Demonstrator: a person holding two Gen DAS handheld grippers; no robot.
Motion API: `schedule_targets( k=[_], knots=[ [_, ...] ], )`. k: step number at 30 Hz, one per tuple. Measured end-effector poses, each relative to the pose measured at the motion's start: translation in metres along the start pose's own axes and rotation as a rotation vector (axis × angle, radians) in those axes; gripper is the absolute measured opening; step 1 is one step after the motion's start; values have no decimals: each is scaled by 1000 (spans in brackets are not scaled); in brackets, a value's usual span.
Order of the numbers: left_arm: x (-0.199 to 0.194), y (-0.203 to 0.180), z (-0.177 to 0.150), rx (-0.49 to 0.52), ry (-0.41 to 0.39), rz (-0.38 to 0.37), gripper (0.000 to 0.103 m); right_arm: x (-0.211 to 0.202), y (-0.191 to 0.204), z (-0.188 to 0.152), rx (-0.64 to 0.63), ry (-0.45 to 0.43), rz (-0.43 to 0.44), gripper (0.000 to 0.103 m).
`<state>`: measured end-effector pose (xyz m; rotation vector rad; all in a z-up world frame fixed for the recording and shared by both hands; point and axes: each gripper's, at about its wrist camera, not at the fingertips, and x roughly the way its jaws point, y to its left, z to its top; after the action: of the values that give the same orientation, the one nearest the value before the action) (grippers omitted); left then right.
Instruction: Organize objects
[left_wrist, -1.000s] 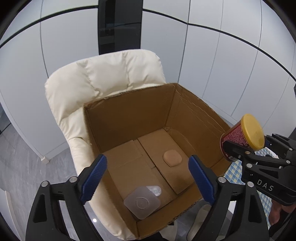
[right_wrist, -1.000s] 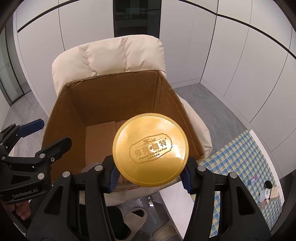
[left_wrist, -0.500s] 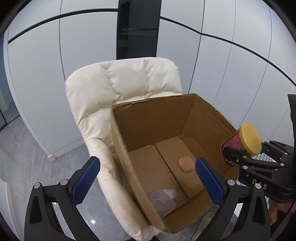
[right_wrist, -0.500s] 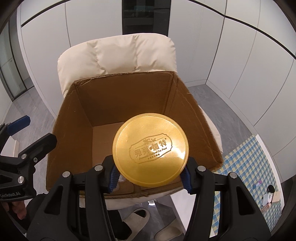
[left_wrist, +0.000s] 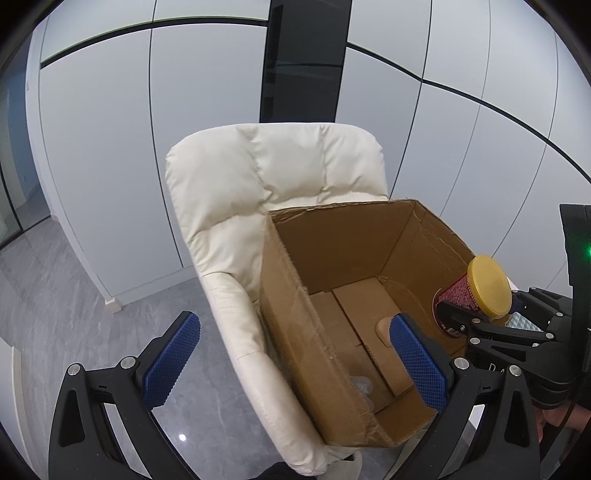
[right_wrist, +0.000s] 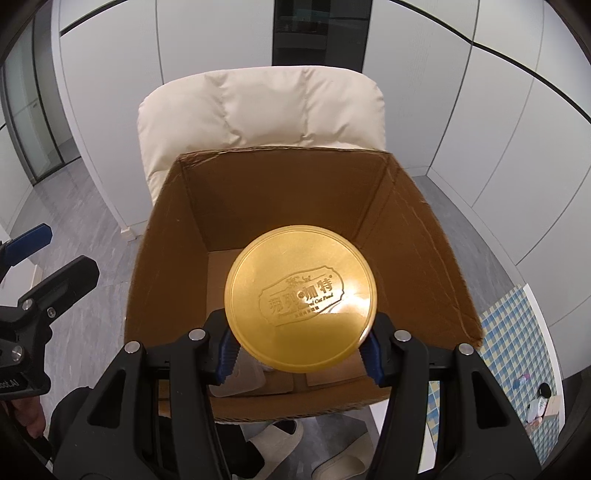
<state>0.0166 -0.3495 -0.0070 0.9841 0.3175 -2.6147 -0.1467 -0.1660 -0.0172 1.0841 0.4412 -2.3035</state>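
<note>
While the right gripper clamps a yellow-lidded can by its round sides, the can hangs just above the open cardboard box. It looks rigid, smooth and probably fairly weighty, so that side grip suits it. Inside the box lie 1 tan pad and 1 clear plastic piece. Left of the box, the left gripper is spread wide, empty. Under the box sits a cream chair.

There is one cardboard box, one cream chair, one can, two grippers and two slippers.
</note>
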Motion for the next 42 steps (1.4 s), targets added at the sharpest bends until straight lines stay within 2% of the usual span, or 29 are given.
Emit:
schedule_targets(
  k=[12,14,16,24,42],
  knots=[
    [-1,8,-3,-5,4,17,102,10,12,2,2,35,-9,58],
    [-1,7,-3,3,5,15,102,7,11,2,14,22,-15,79],
    [-1,5,-3,10,5,17,102,1,9,2,24,-8,-34,89],
    [0,1,-3,10,12,15,102,1,-2,2,64,0,-78,103],
    [10,-30,1,34,19,-22,102,-7,-36,-9,116,-5,-103,103]
  ],
)
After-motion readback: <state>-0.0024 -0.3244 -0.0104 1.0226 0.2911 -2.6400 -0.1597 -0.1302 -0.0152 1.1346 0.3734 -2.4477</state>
